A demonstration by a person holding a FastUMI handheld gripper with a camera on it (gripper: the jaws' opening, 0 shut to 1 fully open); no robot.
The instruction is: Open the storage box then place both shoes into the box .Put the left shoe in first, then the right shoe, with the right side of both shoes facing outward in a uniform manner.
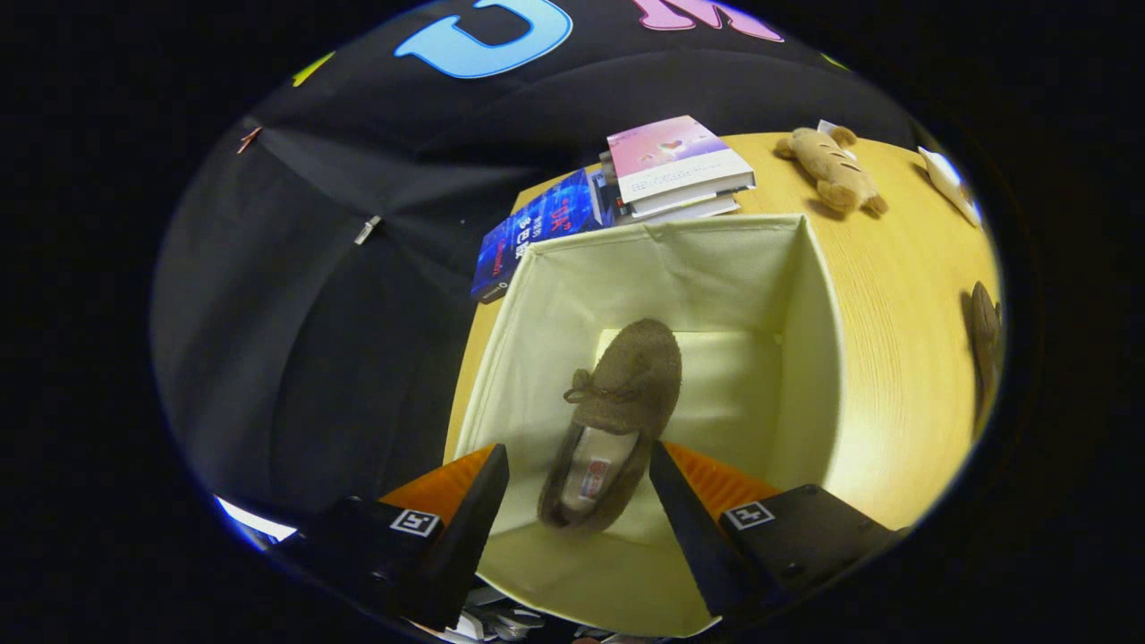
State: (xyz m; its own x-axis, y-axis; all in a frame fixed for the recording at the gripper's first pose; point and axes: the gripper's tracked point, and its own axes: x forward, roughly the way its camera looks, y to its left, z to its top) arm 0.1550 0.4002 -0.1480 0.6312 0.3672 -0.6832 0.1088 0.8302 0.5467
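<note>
A wooden table (903, 358) bears books (680, 170) and a plush toy (832, 170) at one o'clock. The gripper (577, 487) hangs apart over the open storage box (814, 358); a brown shoe (617, 411) lies inside. Another, perhaps, is cut off at three (984, 344).

I see the pale cream fabric storage box (809, 295) standing open on the wooden table, lid off. One brown fuzzy moccasin shoe (617, 407) with a small bow lies on its floor, toe toward one o'clock, heel at seven. The second brown shoe (984, 344) lies outside at three o'clock
</note>
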